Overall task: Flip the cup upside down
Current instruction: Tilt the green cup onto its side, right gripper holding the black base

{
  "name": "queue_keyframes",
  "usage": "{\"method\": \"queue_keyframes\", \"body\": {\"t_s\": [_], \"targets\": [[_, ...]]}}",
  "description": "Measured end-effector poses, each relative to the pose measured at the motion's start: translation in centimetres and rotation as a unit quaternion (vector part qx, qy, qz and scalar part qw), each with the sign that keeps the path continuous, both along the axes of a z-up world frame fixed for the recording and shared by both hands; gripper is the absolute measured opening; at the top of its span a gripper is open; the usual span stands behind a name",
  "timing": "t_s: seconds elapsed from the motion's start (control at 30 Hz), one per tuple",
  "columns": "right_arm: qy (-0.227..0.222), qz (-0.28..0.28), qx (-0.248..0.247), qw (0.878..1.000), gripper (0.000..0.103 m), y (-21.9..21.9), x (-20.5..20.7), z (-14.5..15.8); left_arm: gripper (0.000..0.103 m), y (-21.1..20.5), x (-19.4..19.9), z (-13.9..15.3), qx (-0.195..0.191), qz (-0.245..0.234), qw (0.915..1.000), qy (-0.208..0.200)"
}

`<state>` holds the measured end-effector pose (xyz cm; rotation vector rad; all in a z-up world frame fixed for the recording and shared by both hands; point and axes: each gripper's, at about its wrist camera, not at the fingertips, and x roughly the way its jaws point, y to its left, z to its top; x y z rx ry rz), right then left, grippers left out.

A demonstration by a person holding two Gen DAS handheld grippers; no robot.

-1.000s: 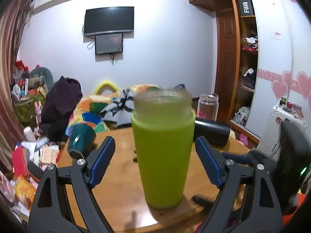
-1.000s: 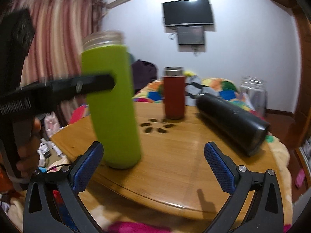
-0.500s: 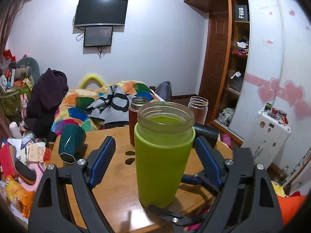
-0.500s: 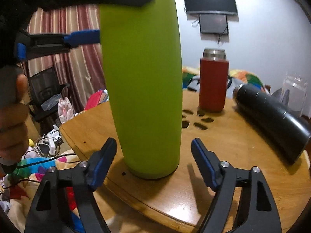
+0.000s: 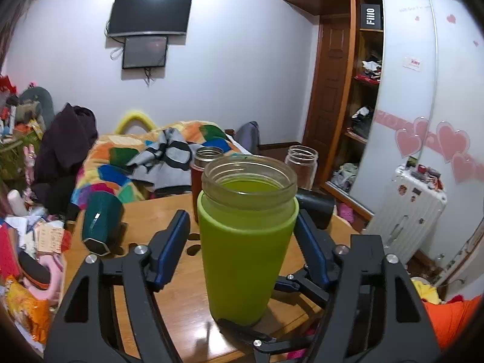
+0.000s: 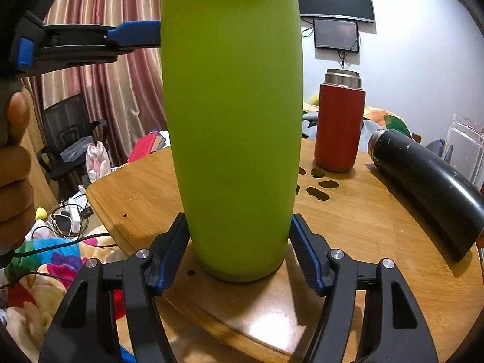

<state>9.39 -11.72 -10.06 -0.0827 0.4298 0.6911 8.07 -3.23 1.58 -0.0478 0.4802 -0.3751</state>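
Note:
A tall lime-green cup with a clear glass rim [image 5: 246, 242] stands upright, mouth up, on the round wooden table [image 5: 169, 299]. My left gripper [image 5: 242, 239] straddles its upper part; the right pad touches the cup, the left pad stands a little off it. In the right wrist view the cup [image 6: 233, 127] fills the middle, and my right gripper [image 6: 237, 251] has closed in on its lower part, both blue pads touching or nearly touching its sides. The cup still rests on the table [image 6: 363, 242].
A red flask [image 6: 338, 127] stands upright behind the cup. A black bottle [image 6: 429, 187] lies on its side at the right, a clear jar [image 6: 466, 148] beyond it. A dark green cup [image 5: 101, 224] lies tipped at the table's left edge. Clutter lies around the table.
Both grippers have closed in around the green cup. The right gripper moved forward and left to its lower part and narrowed; the left narrowed around its upper part.

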Motion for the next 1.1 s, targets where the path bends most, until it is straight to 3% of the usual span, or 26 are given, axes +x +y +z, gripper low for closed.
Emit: {"method": "queue_keyframes", "body": {"t_s": [0.13,0.53,0.63,0.8,1.1], "targets": [[-0.004,-0.006,-0.012,1.000,0.063,-0.6,-0.6,0.3,0.062,0.2,0.3,0.3,-0.008,-0.007,0.9999,0.001],[-0.025,-0.006,-0.066,0.997,0.063,-2.7,-1.7,1.1,0.064,1.9,1.8,-0.1,-0.084,-0.048,0.9948,0.029],[-0.028,0.000,-0.074,0.997,0.063,-3.0,-1.8,1.3,0.066,1.9,2.1,-0.2,-0.079,-0.045,0.9952,0.036],[-0.035,0.004,-0.077,0.996,0.063,-2.9,-2.3,1.4,0.074,1.4,2.5,-1.3,-0.039,-0.012,0.9988,0.029],[-0.035,0.012,-0.075,0.997,0.063,-3.1,-2.4,1.6,0.079,2.3,3.7,-2.6,-0.053,-0.003,0.9978,0.040]]}}
